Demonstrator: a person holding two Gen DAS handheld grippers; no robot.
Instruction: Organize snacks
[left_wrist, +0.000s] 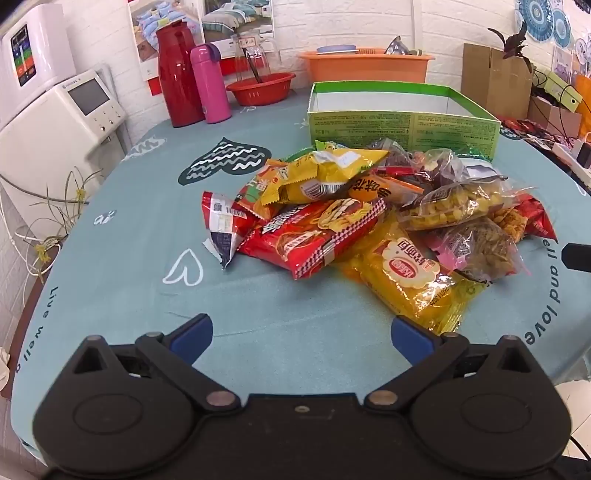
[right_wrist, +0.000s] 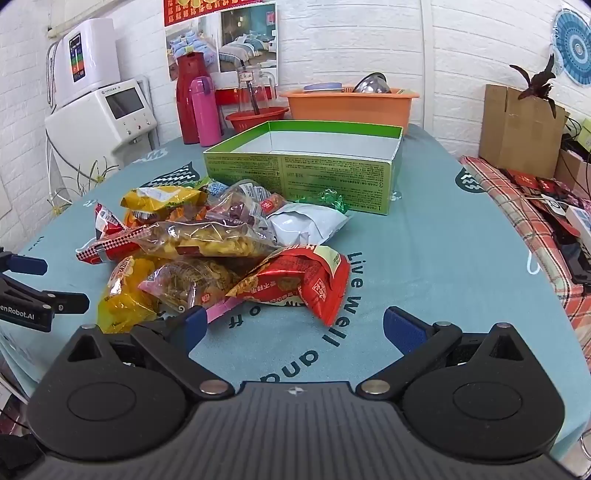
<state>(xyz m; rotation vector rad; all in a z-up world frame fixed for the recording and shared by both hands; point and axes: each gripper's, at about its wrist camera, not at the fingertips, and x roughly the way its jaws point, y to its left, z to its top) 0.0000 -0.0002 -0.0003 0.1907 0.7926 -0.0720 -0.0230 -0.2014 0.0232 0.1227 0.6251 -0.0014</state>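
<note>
Since every packet lies loose on the teal printed cloth surface (left_wrist: 122, 280) and the shallow green cardboard box (right_wrist: 299, 175) at the far side stands empty, I judge the sorting has not begun and the first pick is the step in hand. My left tool (left_wrist: 302, 335) hangs over bare cloth at the near edge with its blue pads spread wide and nothing between them; my right tool (right_wrist: 291, 328) is equally wide and empty, its left pad just beside the heap. The heap of crinkly plastic snack packets (left_wrist: 369, 225) sits mid-surface, just in front of the box: red noodle bags, yellow wrappers, clear pouches of puffed corn, overlapping and tilted. Next I would need to single out a top or edge packet, perhaps the red foil bag (right_wrist: 295, 280) nearest the right tool, and close gently, as slick film may slip.
</note>
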